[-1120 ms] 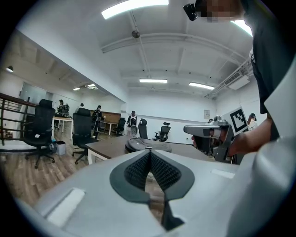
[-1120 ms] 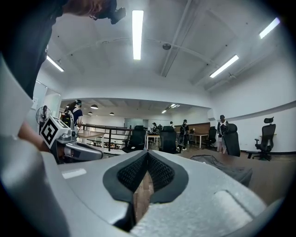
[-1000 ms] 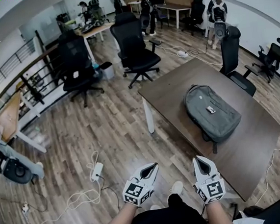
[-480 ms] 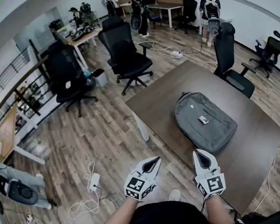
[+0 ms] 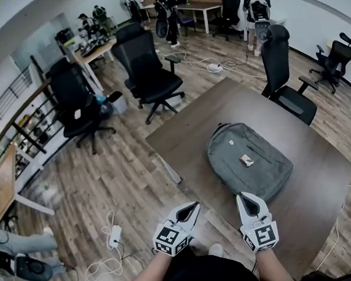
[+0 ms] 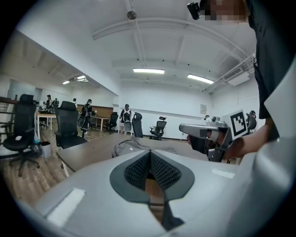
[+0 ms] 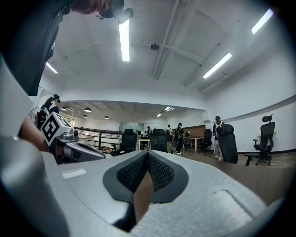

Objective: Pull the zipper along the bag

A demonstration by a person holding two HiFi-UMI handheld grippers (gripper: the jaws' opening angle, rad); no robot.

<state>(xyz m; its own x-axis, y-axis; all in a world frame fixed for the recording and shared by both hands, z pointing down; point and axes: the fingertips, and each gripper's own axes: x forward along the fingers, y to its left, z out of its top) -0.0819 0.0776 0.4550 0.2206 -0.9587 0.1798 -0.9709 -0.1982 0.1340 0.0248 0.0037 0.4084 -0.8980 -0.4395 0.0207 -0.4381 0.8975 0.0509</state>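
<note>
The bag (image 5: 249, 160) lies flat mid-table (image 5: 318, 181) for easy reach, while the left gripper (image 5: 190, 207) and right gripper (image 5: 245, 197) hover by the table's near edge, both closed and empty, seemingly because the approach to the zipper has not begun.

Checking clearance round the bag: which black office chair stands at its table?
The tall-backed chair at the table's far side, beyond the grey backpack. The other black chairs stand away from it on open floor.
</note>
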